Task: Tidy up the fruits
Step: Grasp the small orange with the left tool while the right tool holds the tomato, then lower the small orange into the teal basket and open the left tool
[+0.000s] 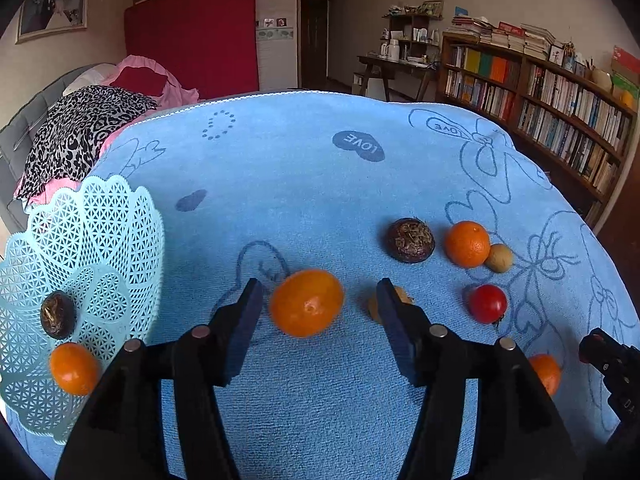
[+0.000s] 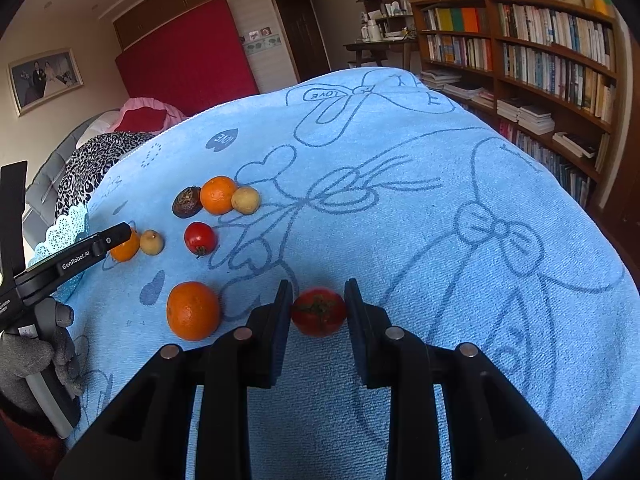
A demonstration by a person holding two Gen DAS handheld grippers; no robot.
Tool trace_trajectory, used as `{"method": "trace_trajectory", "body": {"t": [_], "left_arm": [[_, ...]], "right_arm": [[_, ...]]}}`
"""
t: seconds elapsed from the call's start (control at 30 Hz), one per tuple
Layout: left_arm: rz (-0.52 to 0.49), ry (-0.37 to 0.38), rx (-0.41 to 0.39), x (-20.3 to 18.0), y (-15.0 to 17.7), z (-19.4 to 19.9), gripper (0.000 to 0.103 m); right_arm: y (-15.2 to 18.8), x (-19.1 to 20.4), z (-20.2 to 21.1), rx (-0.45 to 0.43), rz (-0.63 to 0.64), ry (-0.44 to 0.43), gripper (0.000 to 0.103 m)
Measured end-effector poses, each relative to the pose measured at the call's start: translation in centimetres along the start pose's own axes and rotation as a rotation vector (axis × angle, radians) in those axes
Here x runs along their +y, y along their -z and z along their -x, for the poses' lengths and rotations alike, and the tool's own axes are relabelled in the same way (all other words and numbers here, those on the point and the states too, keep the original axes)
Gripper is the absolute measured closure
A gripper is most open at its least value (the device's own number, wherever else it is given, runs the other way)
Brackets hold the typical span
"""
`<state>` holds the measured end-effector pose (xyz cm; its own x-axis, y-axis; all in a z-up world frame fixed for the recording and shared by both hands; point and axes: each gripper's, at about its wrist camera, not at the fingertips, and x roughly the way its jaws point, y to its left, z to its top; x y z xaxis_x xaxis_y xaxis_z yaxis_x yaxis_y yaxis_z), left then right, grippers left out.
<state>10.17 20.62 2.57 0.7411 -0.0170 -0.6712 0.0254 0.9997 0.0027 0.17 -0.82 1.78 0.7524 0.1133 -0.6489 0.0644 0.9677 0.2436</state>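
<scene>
Lying across a blue towel [image 1: 320,184]: loose fruit, with a mesh basket at the far-left edge.

Basket [image 1: 100,232]: pale turquoise lattice, left of the left gripper; holds a dark brown fruit [image 1: 58,314] and, nearer, a small orange [image 1: 74,368].

Left gripper [image 1: 320,300]: jaws spread wide, gripping nothing; held by a grey-gloved hand [image 2: 36,356] seen in the right wrist view.

Tangerine [image 1: 306,302]: between the left gripper's fingers, close to the left finger, clear of the right one; blurred, so contact with the towel cannot be told.

Tan fruit [image 1: 374,304]: mostly hidden behind the left gripper's right finger; seen clear in the right wrist view as a small pale round fruit.

Far cluster: dark wrinkled fruit [image 1: 410,240], then an orange [image 1: 467,244], then a beige fruit [image 1: 499,258] touching the orange on its right.

Small tomato [image 1: 487,304]: alone, near side of the cluster, right of the left gripper.

Large orange [image 2: 193,311]: near, just left of the right gripper.

Right gripper [image 2: 318,304]: jaws narrowed about a red tomato [image 2: 318,312] resting on the towel; left pad seems to touch it, a slim gap or contact on the right cannot be told.

Room behind: red panel [image 1: 192,36] far left, bookshelves [image 1: 560,108] far right.
</scene>
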Motion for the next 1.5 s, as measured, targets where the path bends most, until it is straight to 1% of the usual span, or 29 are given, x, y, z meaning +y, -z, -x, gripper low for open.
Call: {"method": "trace_trajectory", "body": {"t": [0.07,0.17,0.23,0.27,0.4,0.57,0.73,0.87,0.93,1.03,1.37,1.4,1.5], "left_arm": [[0.002,-0.004,0.023,0.1,0.2,-0.7,0.042],[0.027,0.014,0.058,0.6,0.4,-1.5,0.043],[0.048,0.019,0.065,0.9,0.6,-1.7,0.06],[0.058,0.021,0.065,1.1,0.6,-1.7,0.06],[0.065,0.017,0.03,1.2,0.9,-0.6,0.06],[0.066,0.011,-0.059,1.0,0.7,2.6,0.06],[0.081,-0.041,-0.136,1.9,0.9,5.7,0.06],[0.102,-0.121,-0.194,3.6,1.2,7.9,0.06],[0.12,-0.146,-0.212,4.7,1.3,8.8,0.06],[0.151,-0.184,-0.223,6.5,1.4,9.8,0.06],[0.274,-0.278,-0.228,12.9,2.3,11.9,0.06],[0.291,-0.291,-0.23,13.5,2.4,12.1,0.058],[0.347,-0.341,-0.26,15.1,2.8,13.0,0.03]], "right_arm": [[0.0,0.0,0.0,0.001,0.0,0.0,0.075],[0.0,0.1,-0.1,0.002,0.002,0.0,0.075],[0.0,0.1,-0.2,0.003,0.002,0.0,0.075],[0.0,0.1,-0.2,0.003,0.002,0.0,0.075],[0.0,0.2,-0.3,0.004,0.004,0.003,0.075],[0.0,0.2,-0.4,0.011,0.001,0.001,0.075],[-0.3,0.4,0.0,0.001,0.008,0.006,0.075],[-0.5,0.5,0.5,-0.001,0.001,0.001,0.075],[-0.7,0.5,0.7,-0.008,0.003,0.006,0.075],[-0.8,0.8,1.0,-0.014,0.008,0.012,0.076],[-1.0,1.8,1.5,-0.021,0.023,0.015,0.076],[-1.1,2.0,1.6,-0.023,0.027,0.013,0.076],[-1.3,2.8,1.9,-0.03,0.039,0.003,0.076]]}}
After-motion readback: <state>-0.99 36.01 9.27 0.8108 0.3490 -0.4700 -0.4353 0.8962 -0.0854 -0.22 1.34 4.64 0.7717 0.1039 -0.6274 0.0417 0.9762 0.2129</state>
